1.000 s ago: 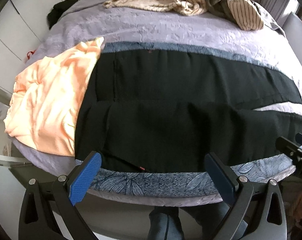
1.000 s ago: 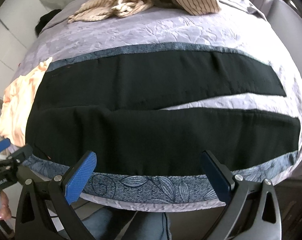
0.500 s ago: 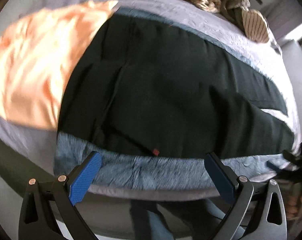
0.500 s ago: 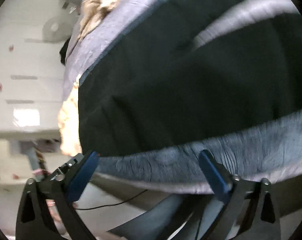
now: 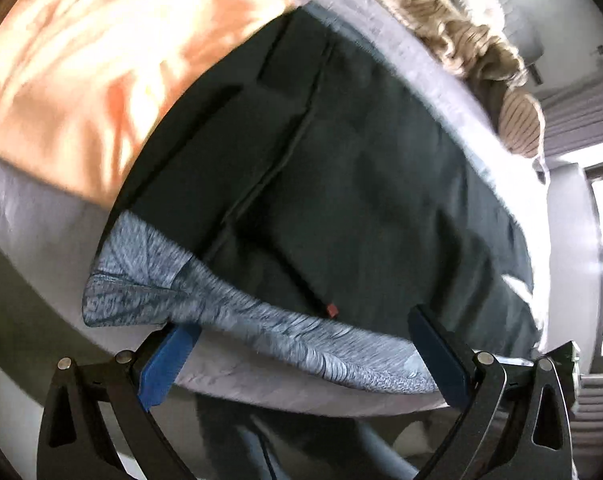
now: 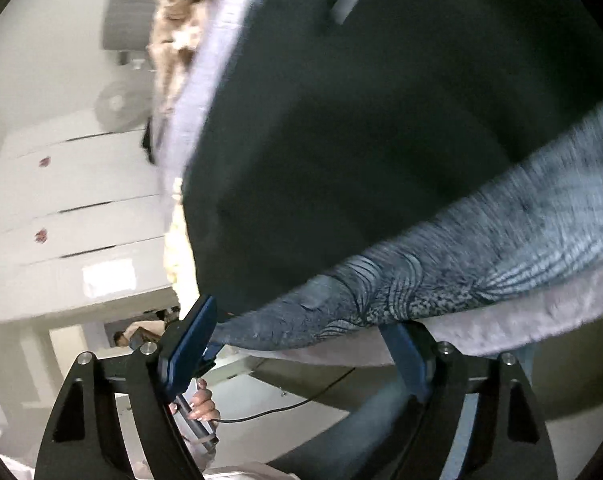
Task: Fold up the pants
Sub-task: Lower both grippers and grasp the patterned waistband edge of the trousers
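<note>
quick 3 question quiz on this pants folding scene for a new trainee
1. True or false: the left tool is shut on the black pants.
2. Which garment lies beside the waist end of the pants in the left wrist view? A) orange garment B) green towel C) red jacket
3. Fill in: the near edge of the pants rests on a grey-blue patterned ____ along the bed's edge, just ahead of the right tool.

Key: 1 false, both tools are open and hold nothing. 2 A. 3 cloth.
</note>
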A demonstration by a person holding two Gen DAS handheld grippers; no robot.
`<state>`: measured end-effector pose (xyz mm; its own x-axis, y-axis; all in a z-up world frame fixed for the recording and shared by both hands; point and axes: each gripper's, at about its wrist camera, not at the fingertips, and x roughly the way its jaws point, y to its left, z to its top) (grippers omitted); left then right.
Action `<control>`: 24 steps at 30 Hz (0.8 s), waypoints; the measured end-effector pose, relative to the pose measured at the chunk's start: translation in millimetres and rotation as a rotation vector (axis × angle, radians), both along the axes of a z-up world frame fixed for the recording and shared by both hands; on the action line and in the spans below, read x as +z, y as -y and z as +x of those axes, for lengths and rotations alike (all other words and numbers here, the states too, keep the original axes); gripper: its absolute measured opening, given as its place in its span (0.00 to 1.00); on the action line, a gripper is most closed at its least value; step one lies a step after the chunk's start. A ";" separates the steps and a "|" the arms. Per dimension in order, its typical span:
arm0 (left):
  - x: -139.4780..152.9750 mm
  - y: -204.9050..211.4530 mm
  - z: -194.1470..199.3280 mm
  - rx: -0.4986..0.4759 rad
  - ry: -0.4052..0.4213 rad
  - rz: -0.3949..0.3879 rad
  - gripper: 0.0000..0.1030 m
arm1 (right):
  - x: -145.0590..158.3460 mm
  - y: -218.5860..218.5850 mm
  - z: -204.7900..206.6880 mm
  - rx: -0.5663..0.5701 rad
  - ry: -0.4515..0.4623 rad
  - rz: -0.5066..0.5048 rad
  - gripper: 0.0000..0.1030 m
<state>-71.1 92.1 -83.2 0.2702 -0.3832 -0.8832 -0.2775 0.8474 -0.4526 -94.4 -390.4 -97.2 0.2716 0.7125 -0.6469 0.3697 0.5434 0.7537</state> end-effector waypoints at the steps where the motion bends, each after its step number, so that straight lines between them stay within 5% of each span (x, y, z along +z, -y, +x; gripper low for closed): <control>1: -4.0 0.4 0.8 -0.001 -0.011 0.006 1.00 | 0.8 -0.9 3.2 0.007 -0.001 -0.005 0.82; 8: -28.7 9.6 -10.4 0.002 -0.101 0.060 0.99 | -23.7 -6.7 -1.9 0.013 -0.081 0.012 0.81; 10: -27.1 11.5 -7.4 0.010 -0.096 0.072 0.88 | -32.2 -8.0 -4.3 -0.005 -0.096 0.018 0.71; 13: -30.8 9.2 -1.2 0.015 -0.105 0.078 0.50 | -36.8 -5.3 -5.6 -0.030 -0.114 0.029 0.07; 14: -29.6 7.0 0.1 0.018 -0.107 0.076 0.40 | -32.7 -5.8 -4.1 -0.021 -0.105 0.009 0.06; 16: -23.1 -4.1 2.2 0.034 -0.096 0.055 0.34 | -15.2 -7.6 0.7 0.020 -0.049 -0.012 0.06; 24: 41.7 10.4 20.3 0.076 0.040 0.097 0.33 | 49.1 -6.8 51.1 0.169 0.129 -0.041 0.06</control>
